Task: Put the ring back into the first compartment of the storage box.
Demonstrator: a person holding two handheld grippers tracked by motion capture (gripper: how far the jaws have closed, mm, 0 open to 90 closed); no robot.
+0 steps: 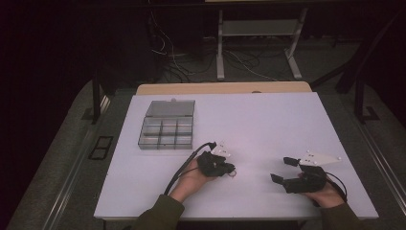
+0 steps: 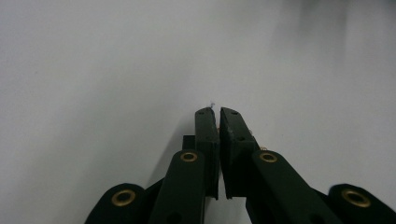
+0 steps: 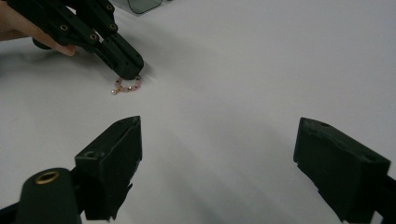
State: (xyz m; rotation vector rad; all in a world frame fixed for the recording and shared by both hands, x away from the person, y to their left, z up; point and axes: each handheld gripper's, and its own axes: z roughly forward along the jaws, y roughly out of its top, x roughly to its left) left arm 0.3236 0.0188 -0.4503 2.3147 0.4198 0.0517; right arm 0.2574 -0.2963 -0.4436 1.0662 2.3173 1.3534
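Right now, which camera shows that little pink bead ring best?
The right gripper view: the bead ring lies on the table at the left gripper's shut tips. The high view gives a faint speck; the left gripper view, a tiny bit.

We see a plain white tabletop with a tan wooden far edge. On it lie a small ring of pink beads with gold accents and a smoky grey translucent plastic compartment box. Both grippers' fingers are matt black with brass-coloured rivets; the sleeves are olive green.
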